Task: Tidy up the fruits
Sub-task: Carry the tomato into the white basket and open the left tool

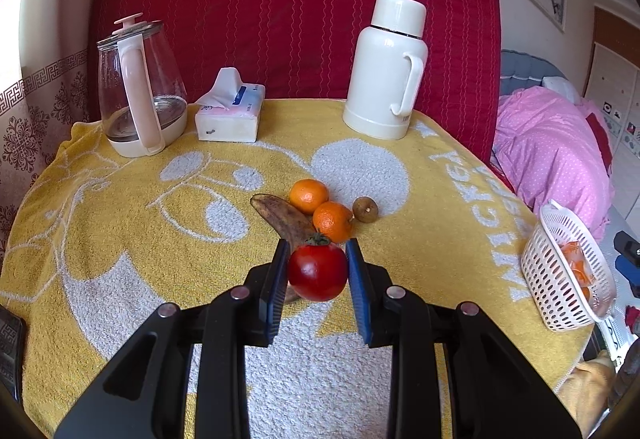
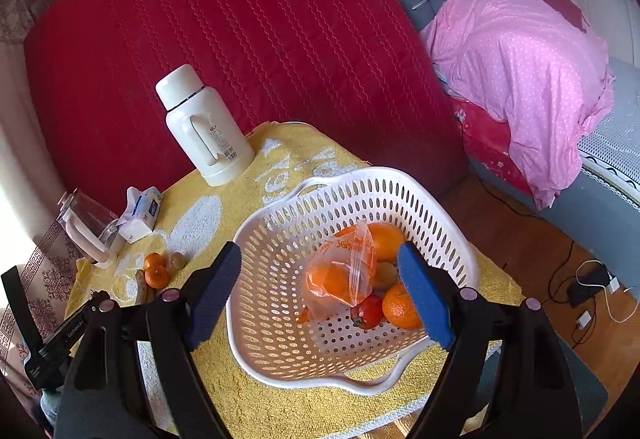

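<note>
Gripping a red tomato point(image 1: 318, 271), the left hand-held gripper point(image 1: 318, 267) leaves two tangerines point(image 1: 309, 195), banana point(image 1: 282, 218) outside the part-filled basket point(image 2: 280, 223); the right hand-held gripper point(image 2: 320, 295) gapes empty.

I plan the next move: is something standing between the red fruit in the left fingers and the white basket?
Nothing visible blocks it: the red fruit is lifted, and only bare yellow towel lies before the basket.

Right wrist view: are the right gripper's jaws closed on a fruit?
No, the right gripper hangs above the white basket with its jaws spread wide and nothing between them.
</note>
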`<state>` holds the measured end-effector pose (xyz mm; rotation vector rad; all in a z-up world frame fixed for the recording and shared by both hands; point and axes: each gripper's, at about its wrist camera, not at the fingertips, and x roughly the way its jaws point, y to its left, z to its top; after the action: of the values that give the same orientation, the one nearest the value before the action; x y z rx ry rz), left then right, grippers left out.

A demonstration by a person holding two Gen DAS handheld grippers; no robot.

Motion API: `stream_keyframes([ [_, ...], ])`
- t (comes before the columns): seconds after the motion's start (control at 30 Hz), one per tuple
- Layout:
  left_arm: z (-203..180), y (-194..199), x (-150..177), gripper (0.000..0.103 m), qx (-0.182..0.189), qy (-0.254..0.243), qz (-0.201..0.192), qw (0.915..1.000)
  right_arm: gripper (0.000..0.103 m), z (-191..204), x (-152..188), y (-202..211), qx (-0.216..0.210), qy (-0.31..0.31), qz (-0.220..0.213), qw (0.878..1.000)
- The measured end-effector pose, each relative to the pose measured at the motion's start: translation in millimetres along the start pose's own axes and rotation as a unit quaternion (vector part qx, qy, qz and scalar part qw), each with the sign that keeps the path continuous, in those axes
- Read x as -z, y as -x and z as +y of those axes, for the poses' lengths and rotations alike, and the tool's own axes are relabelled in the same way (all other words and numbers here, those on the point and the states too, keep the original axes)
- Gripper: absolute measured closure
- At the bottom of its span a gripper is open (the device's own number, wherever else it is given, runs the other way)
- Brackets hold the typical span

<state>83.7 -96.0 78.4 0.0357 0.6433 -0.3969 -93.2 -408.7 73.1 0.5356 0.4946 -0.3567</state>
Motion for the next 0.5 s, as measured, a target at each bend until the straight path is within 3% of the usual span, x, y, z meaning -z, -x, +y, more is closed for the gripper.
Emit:
stream_keyframes([
  [0.23,-35,12,-2,0.074,0.051,-0.006,0.01,0.9986,0.021,-5,-4,5,0.003,0.019,-0.012,1.0],
  [0.5,-112,26,-6,0.074,0.127,-0.051,0.021,0.9903,0.021,-25,-12,14,0.01,0.015,-0.032,0.999],
])
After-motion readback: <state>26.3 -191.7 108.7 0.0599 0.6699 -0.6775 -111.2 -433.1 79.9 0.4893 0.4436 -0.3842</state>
